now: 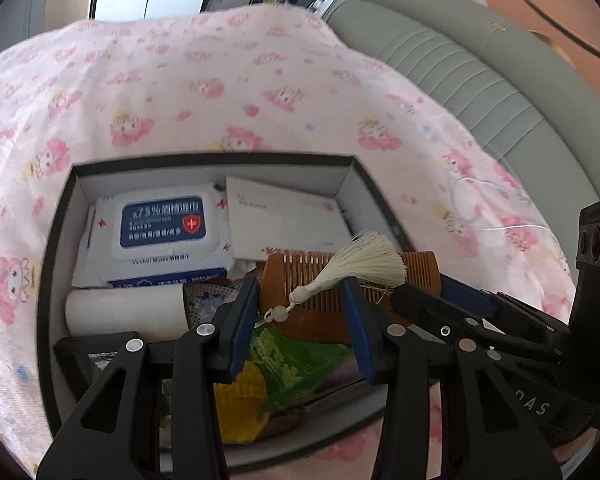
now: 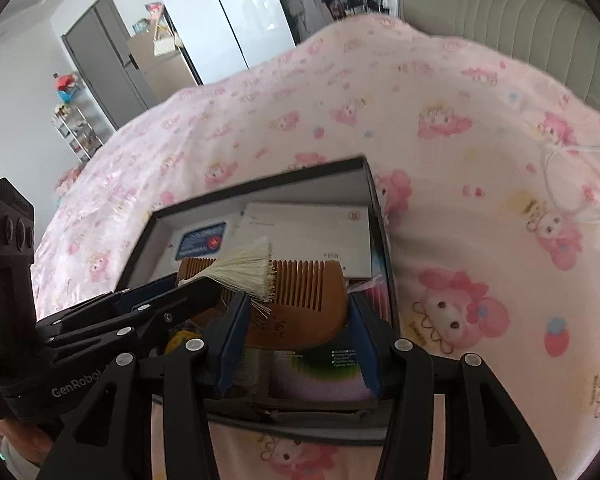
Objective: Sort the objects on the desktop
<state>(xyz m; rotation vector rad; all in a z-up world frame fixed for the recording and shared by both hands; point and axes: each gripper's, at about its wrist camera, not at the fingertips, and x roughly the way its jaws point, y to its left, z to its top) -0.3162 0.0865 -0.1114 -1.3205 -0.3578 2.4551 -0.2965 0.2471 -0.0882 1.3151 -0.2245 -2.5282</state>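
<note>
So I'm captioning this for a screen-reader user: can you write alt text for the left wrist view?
The open left gripper hovers over a dark box on a pink cartoon-print cloth, a wooden comb with a white tassel between its fingers. The box also holds alcohol wipes; the right gripper reaches in alongside.

Tasselled wooden comb (image 1: 324,300) atop filled box (image 1: 56,240)

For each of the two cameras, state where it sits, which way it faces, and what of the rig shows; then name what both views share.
Left wrist: rides the left gripper, facing forward and down into the box; its fingers show, right gripper entering from the right.
Right wrist: rides the right gripper, facing the same box; left gripper enters from the left.
Shared: the wooden comb, alcohol wipes, pink cloth.
</note>
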